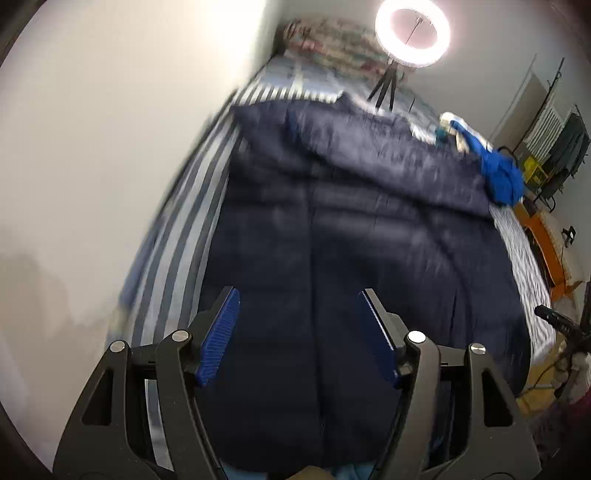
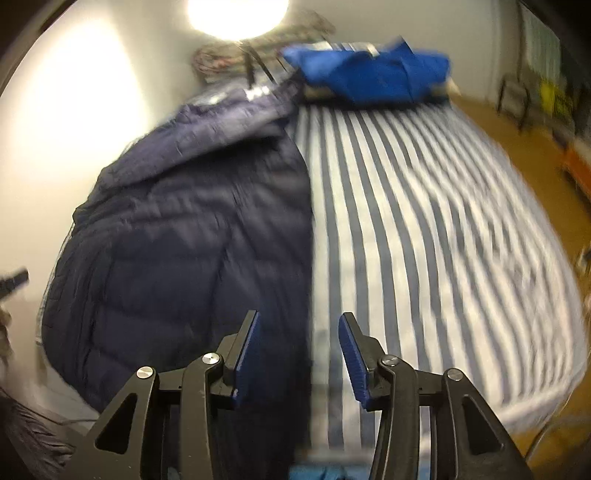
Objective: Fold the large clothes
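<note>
A large navy puffer jacket (image 1: 351, 229) lies spread on a bed with a blue and white striped sheet (image 1: 177, 251). My left gripper (image 1: 299, 295) is open and empty, hovering above the jacket's lower part. In the right wrist view the jacket (image 2: 192, 236) covers the left side of the bed, with its straight edge running down the middle. My right gripper (image 2: 299, 317) is open and empty, above that edge near the bed's front. Both views are blurred by motion.
A bright blue garment (image 2: 369, 74) lies folded at the far end of the striped sheet (image 2: 424, 229); it also shows in the left wrist view (image 1: 498, 173). A ring light on a tripod (image 1: 412, 33) stands beyond the bed. A white wall (image 1: 110, 147) runs along the left side.
</note>
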`<state>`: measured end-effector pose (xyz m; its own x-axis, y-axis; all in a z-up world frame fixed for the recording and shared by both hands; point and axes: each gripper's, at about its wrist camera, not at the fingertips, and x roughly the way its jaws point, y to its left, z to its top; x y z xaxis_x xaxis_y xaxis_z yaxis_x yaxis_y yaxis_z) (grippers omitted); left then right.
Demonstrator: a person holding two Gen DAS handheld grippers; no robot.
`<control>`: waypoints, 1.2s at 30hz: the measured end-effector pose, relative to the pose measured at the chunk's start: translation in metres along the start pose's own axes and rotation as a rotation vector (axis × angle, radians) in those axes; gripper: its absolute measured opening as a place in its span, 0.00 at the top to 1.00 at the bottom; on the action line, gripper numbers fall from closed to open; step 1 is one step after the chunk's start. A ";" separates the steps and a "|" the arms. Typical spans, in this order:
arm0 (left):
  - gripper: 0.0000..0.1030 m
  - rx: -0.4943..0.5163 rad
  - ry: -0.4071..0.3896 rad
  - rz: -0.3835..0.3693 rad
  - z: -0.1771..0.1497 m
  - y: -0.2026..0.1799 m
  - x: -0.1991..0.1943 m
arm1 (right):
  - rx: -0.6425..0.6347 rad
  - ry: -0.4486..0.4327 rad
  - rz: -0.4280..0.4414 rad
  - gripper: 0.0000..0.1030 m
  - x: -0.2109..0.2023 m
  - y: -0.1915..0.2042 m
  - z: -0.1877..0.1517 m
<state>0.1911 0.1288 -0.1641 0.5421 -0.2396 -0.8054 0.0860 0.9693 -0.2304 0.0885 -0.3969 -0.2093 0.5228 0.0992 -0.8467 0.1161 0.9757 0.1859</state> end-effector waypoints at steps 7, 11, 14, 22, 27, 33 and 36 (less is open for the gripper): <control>0.34 -0.144 0.107 0.020 -0.060 0.041 0.012 | 0.045 0.081 0.058 0.49 -0.001 -0.006 -0.028; 0.34 -0.207 0.142 0.006 -0.079 0.057 0.011 | 0.058 0.100 0.091 0.49 -0.013 0.006 -0.037; 0.34 -0.217 0.126 -0.003 -0.083 0.058 0.002 | 0.058 0.102 0.134 0.46 -0.035 0.024 -0.030; 0.34 -0.208 0.111 -0.024 -0.075 0.047 -0.026 | -0.048 0.069 0.087 0.36 -0.051 0.051 -0.026; 0.33 -0.133 0.090 0.018 -0.066 0.039 -0.034 | 0.042 0.167 0.094 0.37 -0.019 0.014 -0.041; 0.34 -0.230 0.193 0.006 -0.074 0.070 0.007 | 0.091 0.218 0.154 0.38 0.004 -0.009 -0.060; 0.34 -0.205 0.219 0.000 -0.074 0.069 0.019 | 0.066 0.203 0.180 0.37 0.002 -0.010 -0.065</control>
<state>0.1454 0.1872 -0.2364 0.3467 -0.2678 -0.8989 -0.0965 0.9431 -0.3182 0.0336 -0.3939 -0.2455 0.3610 0.3134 -0.8783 0.0944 0.9247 0.3688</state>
